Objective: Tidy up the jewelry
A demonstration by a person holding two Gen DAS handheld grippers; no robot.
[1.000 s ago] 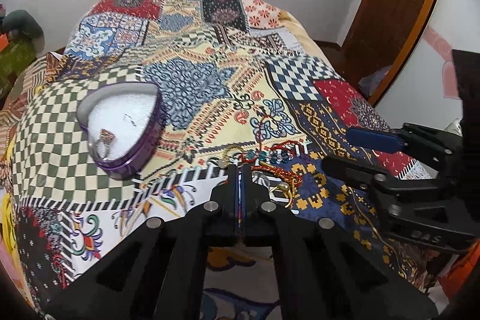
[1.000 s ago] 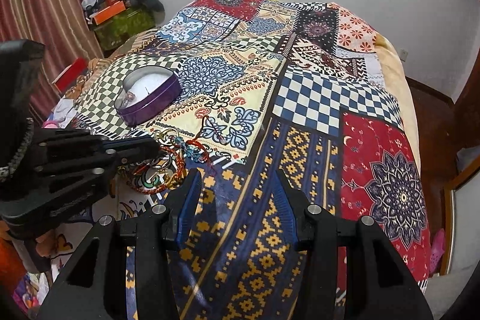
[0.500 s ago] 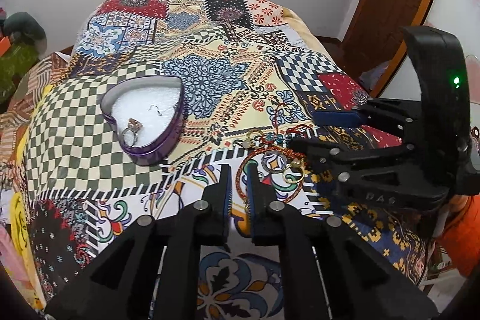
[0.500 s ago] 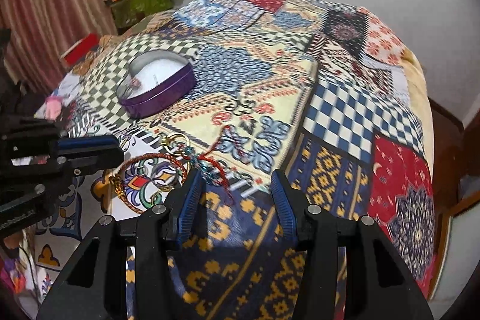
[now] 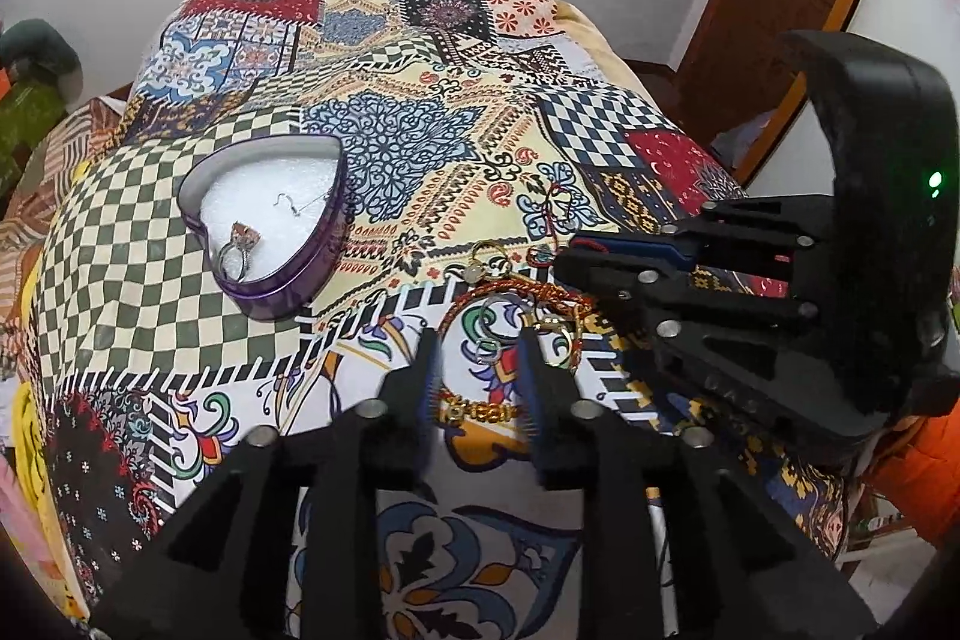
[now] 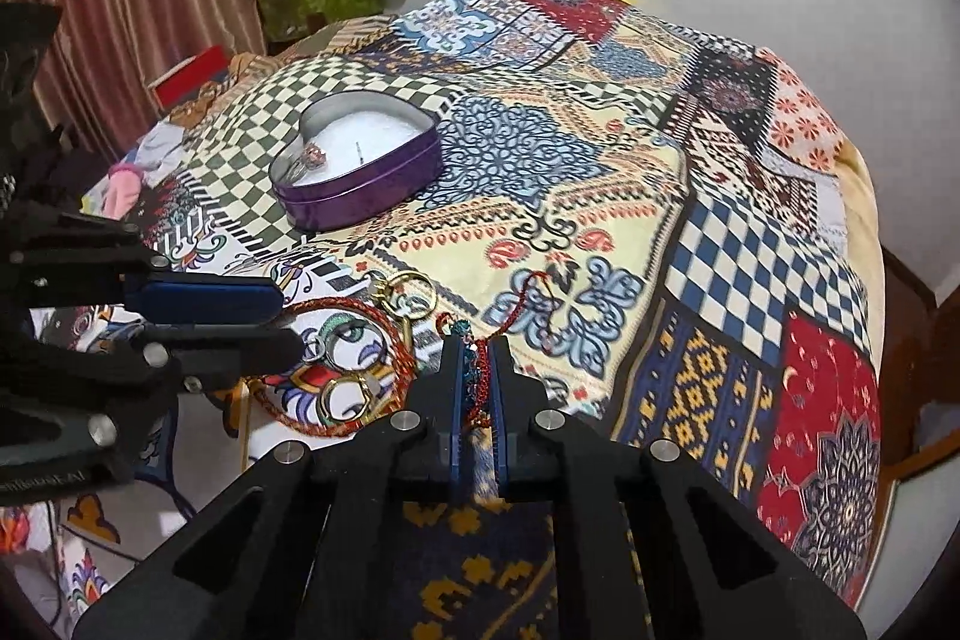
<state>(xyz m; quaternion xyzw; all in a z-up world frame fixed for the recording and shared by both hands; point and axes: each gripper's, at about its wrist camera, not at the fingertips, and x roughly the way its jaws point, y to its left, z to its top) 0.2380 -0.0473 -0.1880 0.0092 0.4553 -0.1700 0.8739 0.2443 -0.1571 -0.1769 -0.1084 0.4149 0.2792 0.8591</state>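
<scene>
My left gripper (image 5: 477, 370) hangs over the patchwork bedspread (image 5: 420, 148) with its jaws apart. Between its blue-lined fingers (image 5: 429, 376) I can see a gold lettered charm (image 5: 477, 411) lying on the cloth, part of the red braided bracelet (image 5: 510, 289) whose loop curves just ahead of the fingertips. Inside that loop lie a few small rings (image 5: 489, 347) (silver and gold, tangled close together). The jaws straddle the charm; I cannot tell whether either pad touches it.

My right gripper (image 6: 476, 370) sits just to the right of the pile, and its jaws are drawn nearly together on a red thread bracelet (image 6: 528, 292) with teal beads. The beaded part runs down between the pads, while the thin red cord trails forward over the blue floral patch. In the left wrist view that same gripper (image 5: 570, 268) reaches in from the right, its tips at the edge of the jewelry pile.

The purple heart-shaped tin (image 6: 360, 172) stands open farther up the bed, to the left of both grippers and well apart from the pile. It has a white lining, and a stone-set ring (image 5: 237, 244) rests near its pointed end, with a thin earring hook (image 5: 294, 202) beside it.
</scene>
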